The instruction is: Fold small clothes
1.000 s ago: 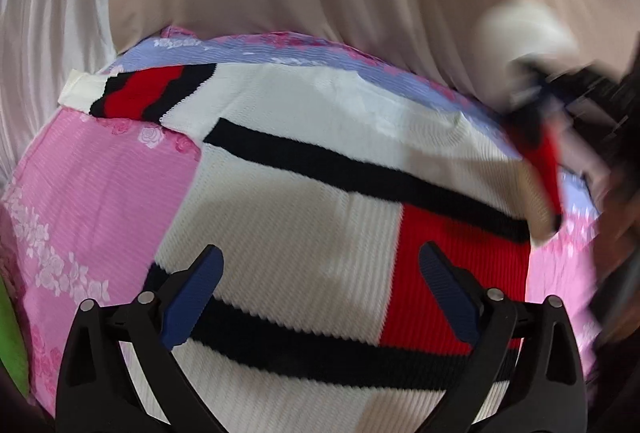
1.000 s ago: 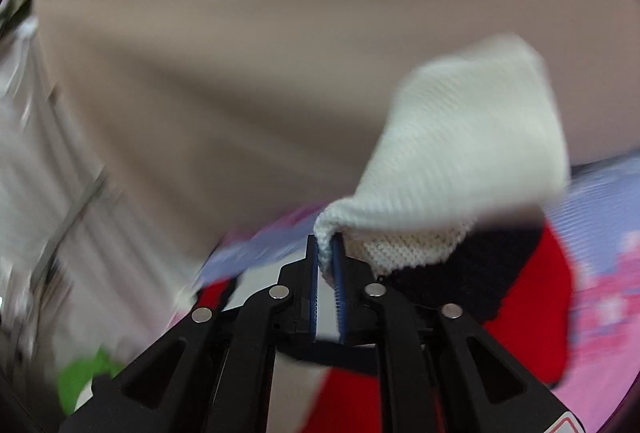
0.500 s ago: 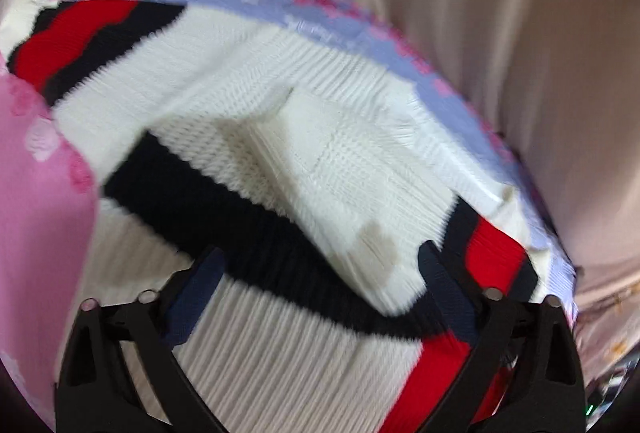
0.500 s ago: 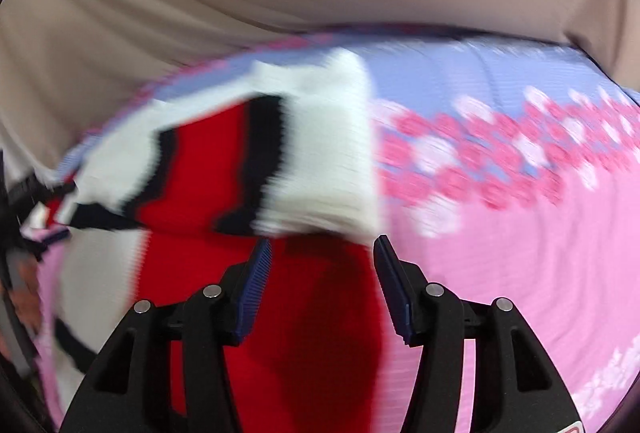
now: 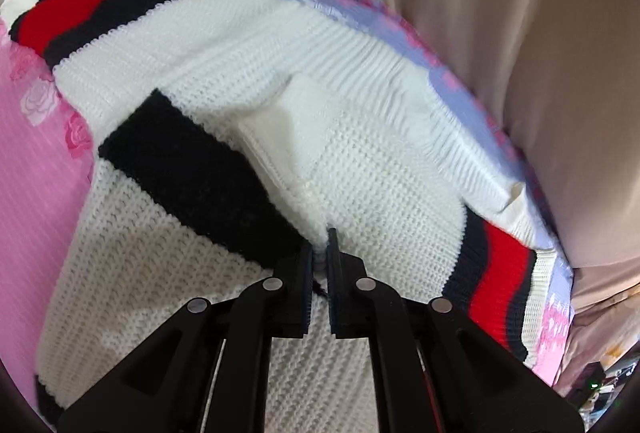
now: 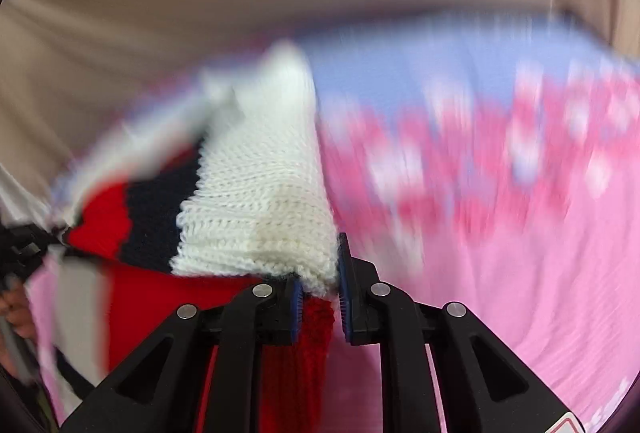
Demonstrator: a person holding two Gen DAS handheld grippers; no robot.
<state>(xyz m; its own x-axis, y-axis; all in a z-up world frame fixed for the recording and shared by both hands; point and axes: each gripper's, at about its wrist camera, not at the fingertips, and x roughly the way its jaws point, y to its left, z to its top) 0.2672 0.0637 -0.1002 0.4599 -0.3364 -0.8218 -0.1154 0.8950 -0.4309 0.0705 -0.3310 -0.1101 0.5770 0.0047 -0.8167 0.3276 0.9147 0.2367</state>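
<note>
A small white knit sweater [image 5: 360, 161] with black and red stripes lies on a pink and lilac flowered sheet [image 5: 36, 153]. My left gripper [image 5: 319, 257] is shut on a pinch of the sweater's white knit near its middle. One striped sleeve [image 5: 88, 9] lies at the far left, another striped cuff [image 5: 500, 293] at the right. In the right wrist view my right gripper [image 6: 319, 285] is shut on the sweater's [image 6: 260, 217] white cuff and the red fabric under it. That view is blurred.
The pink sheet [image 6: 500, 273] spreads to the right of the right gripper. A beige curtain [image 5: 520, 33] hangs behind the bed's far edge. The other gripper and hand [image 6: 20, 273] show at the left edge of the right wrist view.
My left gripper moved in over the sweater and shut on it. My right gripper dropped the lifted sleeve onto the sweater, opened, then shut again on the cuff and red fabric.
</note>
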